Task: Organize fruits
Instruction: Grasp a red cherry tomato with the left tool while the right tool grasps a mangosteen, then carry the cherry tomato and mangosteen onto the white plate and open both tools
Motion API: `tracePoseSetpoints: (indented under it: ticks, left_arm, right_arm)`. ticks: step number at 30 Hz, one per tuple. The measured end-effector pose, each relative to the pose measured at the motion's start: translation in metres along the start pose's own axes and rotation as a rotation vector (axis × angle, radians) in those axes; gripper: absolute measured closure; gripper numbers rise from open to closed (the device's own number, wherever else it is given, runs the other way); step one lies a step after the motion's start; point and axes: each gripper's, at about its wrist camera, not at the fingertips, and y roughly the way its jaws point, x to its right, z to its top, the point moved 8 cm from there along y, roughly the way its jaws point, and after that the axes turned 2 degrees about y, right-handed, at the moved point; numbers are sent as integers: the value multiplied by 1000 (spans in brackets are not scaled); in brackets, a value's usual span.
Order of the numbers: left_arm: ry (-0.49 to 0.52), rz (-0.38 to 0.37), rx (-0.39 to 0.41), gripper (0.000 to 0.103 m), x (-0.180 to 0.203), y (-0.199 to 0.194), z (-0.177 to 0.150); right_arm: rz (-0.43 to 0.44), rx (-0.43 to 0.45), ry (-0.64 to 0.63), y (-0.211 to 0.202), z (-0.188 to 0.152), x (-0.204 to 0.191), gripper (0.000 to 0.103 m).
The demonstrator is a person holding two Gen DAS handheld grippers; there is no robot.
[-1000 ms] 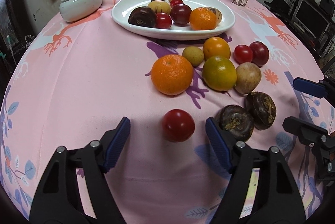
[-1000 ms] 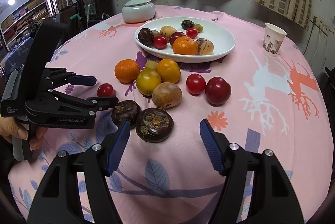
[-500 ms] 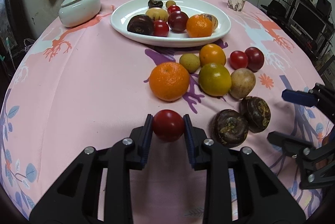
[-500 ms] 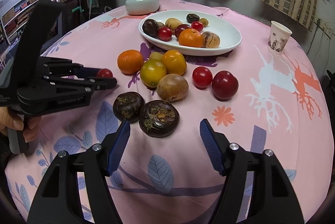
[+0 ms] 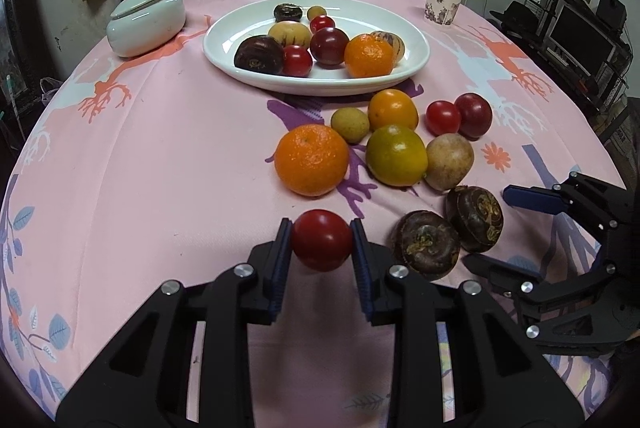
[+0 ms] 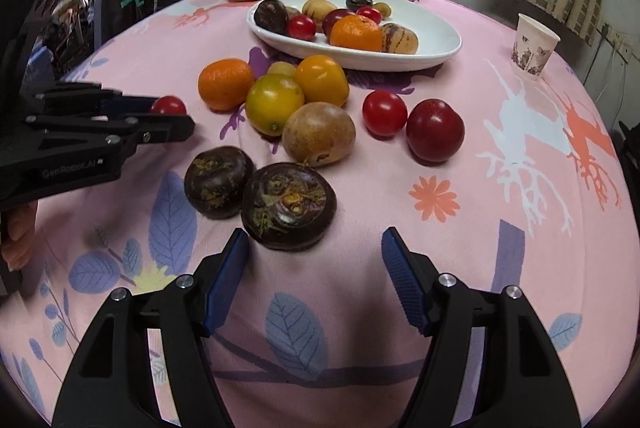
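My left gripper (image 5: 321, 242) is shut on a small red tomato (image 5: 321, 245) and holds it just above the pink cloth; the tomato also shows in the right wrist view (image 6: 169, 105). My right gripper (image 6: 316, 268) is open and empty, just short of the nearer of two dark mangosteens (image 6: 289, 206). A white oval plate (image 5: 416, 44) at the back holds several fruits. Loose oranges (image 5: 312, 165), a brown fruit (image 5: 449, 161) and red fruits (image 5: 473, 115) lie between plate and grippers.
A white lidded jar (image 5: 146, 20) stands at the back left of the plate. A paper cup (image 5: 444, 1) stands at the back right. The round table edge drops off to the right near shelves and a monitor (image 5: 582, 38).
My left gripper closed on the red tomato and lifted it slightly. My right gripper moved closer to the mangosteens and stayed open.
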Motion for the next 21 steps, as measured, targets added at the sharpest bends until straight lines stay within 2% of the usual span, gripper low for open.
tracePoseSetpoints:
  ticks: [3, 10, 11, 12, 13, 14, 21]
  left_arm:
    - [-8, -7, -8, 73, -1, 1, -1]
    - [-19, -22, -18, 73, -2, 3, -2]
    - [-16, -23, -16, 73, -2, 2, -2]
    - [-14, -23, -16, 73, -1, 2, -2]
    - [-13, -22, -16, 73, -1, 2, -2]
    - [-14, -22, -16, 73, -1, 2, -2]
    - [-16, -18, -13, 73, -1, 1, -2]
  right_arm:
    - [-16, 5, 7, 5, 4, -1, 24]
    - [-28, -4, 22, 14, 17, -3, 25]
    - [-28, 3, 17, 14, 18, -3, 27]
    - [-25, 10, 13, 14, 18, -4, 36]
    - [-13, 17, 9, 13, 19, -5, 51]
    - [8, 22, 1, 11, 19, -8, 57]
    - [6, 37, -9, -5, 15, -6, 57]
